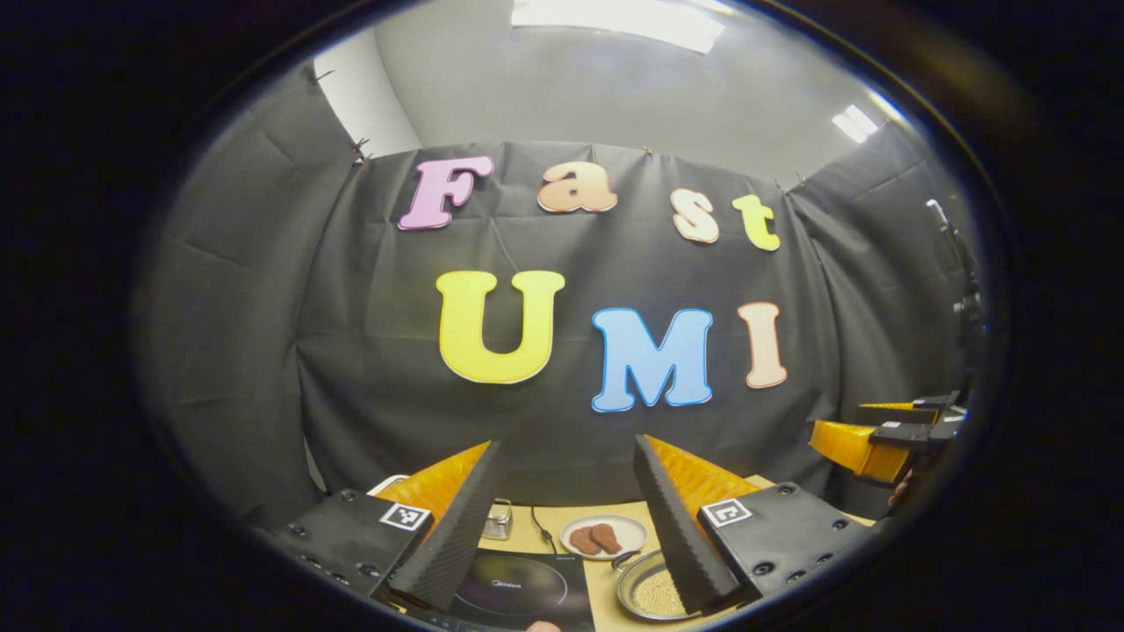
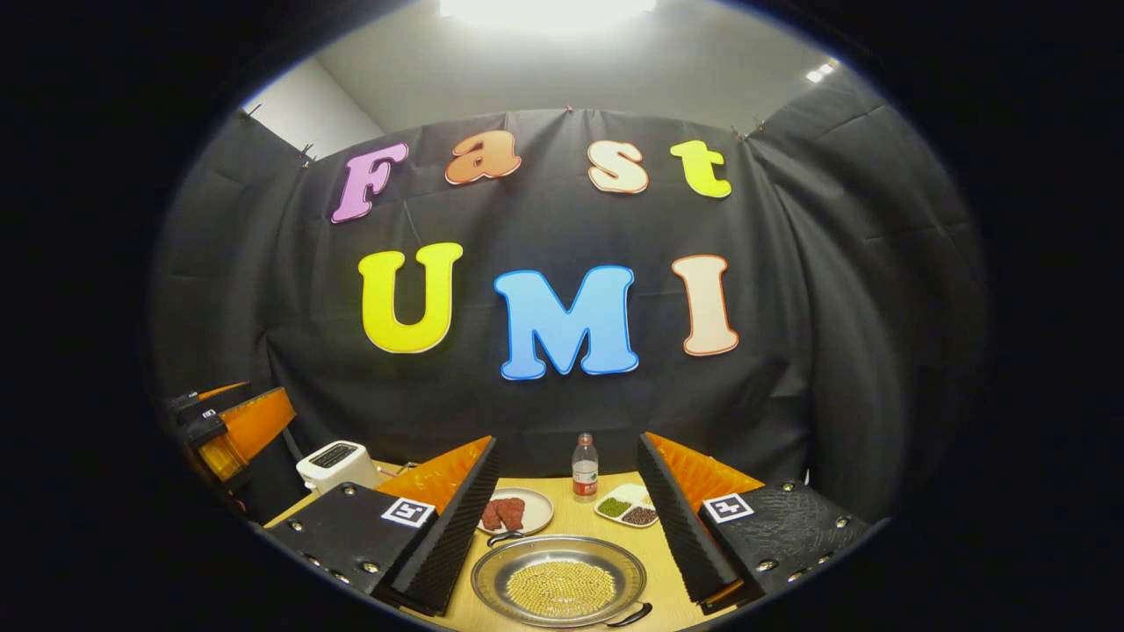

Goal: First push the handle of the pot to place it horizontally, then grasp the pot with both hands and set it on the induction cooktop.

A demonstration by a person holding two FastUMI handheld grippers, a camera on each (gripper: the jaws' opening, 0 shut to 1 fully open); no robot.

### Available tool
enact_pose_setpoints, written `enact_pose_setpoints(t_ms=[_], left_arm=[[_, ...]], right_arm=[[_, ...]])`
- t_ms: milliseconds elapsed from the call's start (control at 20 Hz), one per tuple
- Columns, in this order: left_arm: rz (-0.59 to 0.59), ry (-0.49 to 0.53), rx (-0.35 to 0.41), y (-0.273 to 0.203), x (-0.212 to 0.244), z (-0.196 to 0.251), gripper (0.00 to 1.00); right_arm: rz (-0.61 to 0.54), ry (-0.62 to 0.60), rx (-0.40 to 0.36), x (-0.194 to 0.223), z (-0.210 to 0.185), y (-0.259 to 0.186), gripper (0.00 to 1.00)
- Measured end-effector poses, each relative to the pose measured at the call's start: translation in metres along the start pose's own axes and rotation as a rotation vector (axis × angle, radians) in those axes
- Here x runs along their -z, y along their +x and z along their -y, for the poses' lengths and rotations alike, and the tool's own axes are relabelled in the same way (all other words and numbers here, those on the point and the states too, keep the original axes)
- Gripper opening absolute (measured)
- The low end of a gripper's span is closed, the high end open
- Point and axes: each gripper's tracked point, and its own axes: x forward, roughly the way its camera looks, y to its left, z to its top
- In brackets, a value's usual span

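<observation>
The pot (image 2: 559, 581) is a shallow silver pan holding yellow grains, standing on the wooden table (image 2: 667, 597). Its two dark loop handles lie on a diagonal: one handle (image 2: 503, 537) at the far left, the other handle (image 2: 634, 614) at the near right. My right gripper (image 2: 566, 439) hovers open above and in front of it, touching nothing. In the left gripper view the pot (image 1: 645, 592) is partly hidden behind one finger, and the black induction cooktop (image 1: 518, 592) lies just left of it. My left gripper (image 1: 566, 441) is open and empty above the cooktop.
A plate of brown meat pieces (image 2: 514, 512) sits behind the pot. Farther back stand a bottle (image 2: 585, 468) and a small dish of beans (image 2: 628, 506). A white toaster (image 2: 338, 465) stands at the back left. A cable (image 1: 540, 527) runs behind the cooktop.
</observation>
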Motion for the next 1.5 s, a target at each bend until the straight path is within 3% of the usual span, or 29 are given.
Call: enact_pose_setpoints(t_ms=[200, 250, 300, 400, 450, 600, 700, 750, 900, 950, 1000, 1100, 1200, 1500], left_arm=[[-0.035, 0.008, -0.002, 0.003, 0.016, 0.002, 0.98], [-0.044, 0.008, -0.003, 0.003, 0.019, 0.002, 0.99], [-0.051, 0.008, -0.004, 0.003, 0.023, 0.002, 0.99], [-0.06, 0.012, -0.008, 0.003, 0.027, 0.003, 0.96], [-0.066, 0.016, -0.009, 0.003, 0.031, 0.004, 0.94], [-0.085, 0.024, -0.017, 0.001, 0.04, 0.004, 0.94], [-0.093, 0.021, -0.023, 0.0, 0.043, 0.004, 0.94], [-0.096, 0.022, -0.028, 0.0, 0.043, 0.003, 0.96], [-0.109, 0.028, -0.036, -0.002, 0.047, 0.002, 0.94], [-0.11, 0.032, -0.04, -0.003, 0.047, 0.002, 0.94], [-0.111, 0.034, -0.041, -0.003, 0.048, 0.003, 0.94], [-0.119, 0.036, -0.045, -0.004, 0.052, 0.003, 0.99], [-0.132, 0.037, -0.045, -0.006, 0.057, 0.005, 0.94], [-0.158, 0.05, -0.043, -0.01, 0.067, 0.011, 0.96]], right_arm=[[-0.087, 0.009, -0.016, 0.035, 0.003, 0.003, 0.95], [-0.117, 0.012, -0.022, 0.047, 0.003, 0.004, 0.89], [-0.148, 0.012, -0.032, 0.059, 0.002, 0.004, 0.91], [-0.21, -0.001, -0.038, 0.081, 0.006, 0.004, 0.86], [-0.237, -0.002, -0.051, 0.091, 0.003, 0.003, 0.61], [-0.343, -0.011, -0.074, 0.129, 0.0, 0.0, 0.55], [-0.406, 0.011, -0.083, 0.151, 0.001, -0.004, 0.21], [-0.443, 0.02, -0.098, 0.165, -0.001, -0.006, 0.15], [-0.585, 0.025, -0.146, 0.207, -0.005, -0.018, 0.14], [-0.628, 0.021, -0.144, 0.218, 0.0, -0.024, 0.19], [-0.663, 0.039, -0.152, 0.225, 0.001, -0.03, 0.01], [-0.727, 0.06, -0.16, 0.246, 0.001, -0.04, 0.07], [-0.783, 0.068, -0.161, 0.264, 0.005, -0.047, 0.07], [-0.917, 0.076, -0.146, 0.305, 0.017, -0.064, 0.07]])
